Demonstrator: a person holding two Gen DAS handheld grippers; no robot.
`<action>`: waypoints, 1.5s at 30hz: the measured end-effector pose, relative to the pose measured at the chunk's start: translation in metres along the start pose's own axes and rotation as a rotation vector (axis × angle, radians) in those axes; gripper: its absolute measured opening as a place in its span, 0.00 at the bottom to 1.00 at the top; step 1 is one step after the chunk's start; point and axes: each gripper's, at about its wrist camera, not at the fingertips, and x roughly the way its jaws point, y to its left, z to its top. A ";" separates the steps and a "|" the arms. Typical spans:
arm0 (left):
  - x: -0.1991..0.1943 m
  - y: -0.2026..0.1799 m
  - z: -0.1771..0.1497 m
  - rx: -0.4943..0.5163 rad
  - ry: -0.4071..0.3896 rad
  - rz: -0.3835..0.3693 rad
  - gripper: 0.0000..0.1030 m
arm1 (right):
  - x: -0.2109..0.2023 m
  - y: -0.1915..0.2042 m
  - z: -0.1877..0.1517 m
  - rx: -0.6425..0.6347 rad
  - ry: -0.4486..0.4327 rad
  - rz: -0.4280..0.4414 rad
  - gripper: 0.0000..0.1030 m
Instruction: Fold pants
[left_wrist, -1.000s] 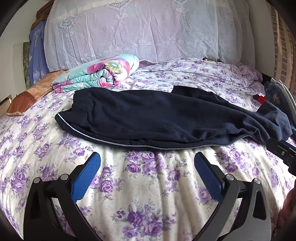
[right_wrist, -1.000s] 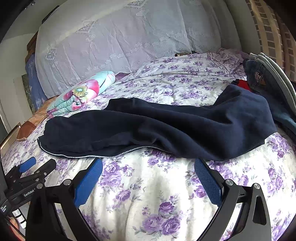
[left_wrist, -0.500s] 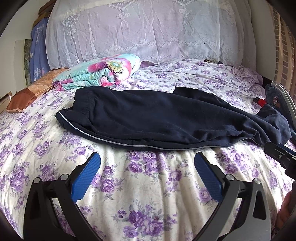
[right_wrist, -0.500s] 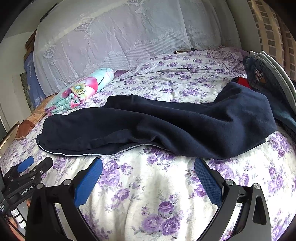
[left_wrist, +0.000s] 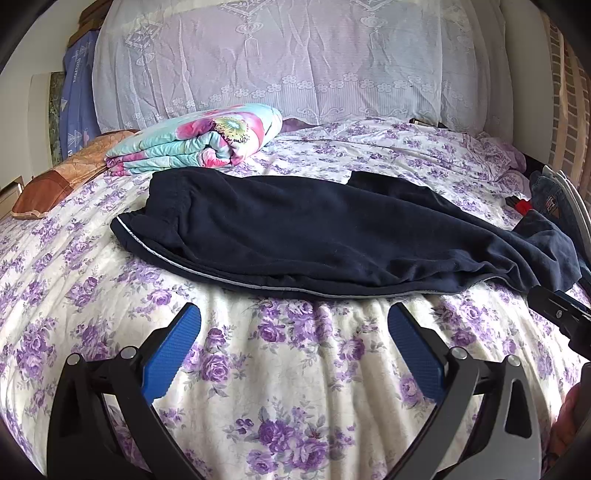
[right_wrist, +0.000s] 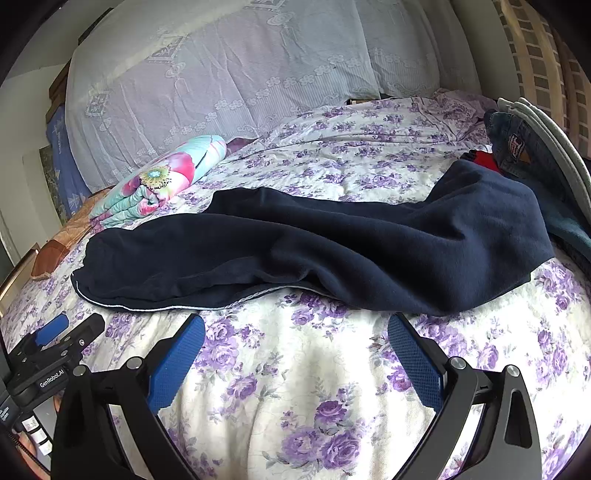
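Dark navy pants (left_wrist: 314, 232) lie across the bed, waistband at the left, legs stacked and running right; they also show in the right wrist view (right_wrist: 332, 251). A thin white stripe runs along their near edge. My left gripper (left_wrist: 293, 354) is open and empty, above the sheet just short of the pants' near edge. My right gripper (right_wrist: 295, 362) is open and empty, close to the near edge by the leg ends. The left gripper also shows at the lower left of the right wrist view (right_wrist: 55, 339).
The bed has a white sheet with purple flowers (left_wrist: 288, 398). A folded floral blanket (left_wrist: 199, 142) and a brown cushion (left_wrist: 55, 181) lie at the far left. A lace-covered headboard (left_wrist: 295, 59) stands behind. Jeans and other clothes (right_wrist: 517, 147) are piled at the right.
Both grippers have drifted slightly; the view of the pants has shifted a little. The pants have not moved and both grippers stay open.
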 end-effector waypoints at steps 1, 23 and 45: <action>0.000 0.000 0.000 0.000 0.000 0.000 0.96 | 0.000 0.000 0.000 0.000 0.000 0.000 0.97; 0.000 0.001 0.000 -0.004 -0.001 -0.003 0.96 | 0.000 -0.003 0.001 0.003 0.000 0.004 0.97; 0.017 0.008 0.001 -0.062 0.096 -0.156 0.96 | 0.004 -0.003 -0.001 0.023 0.006 0.013 0.97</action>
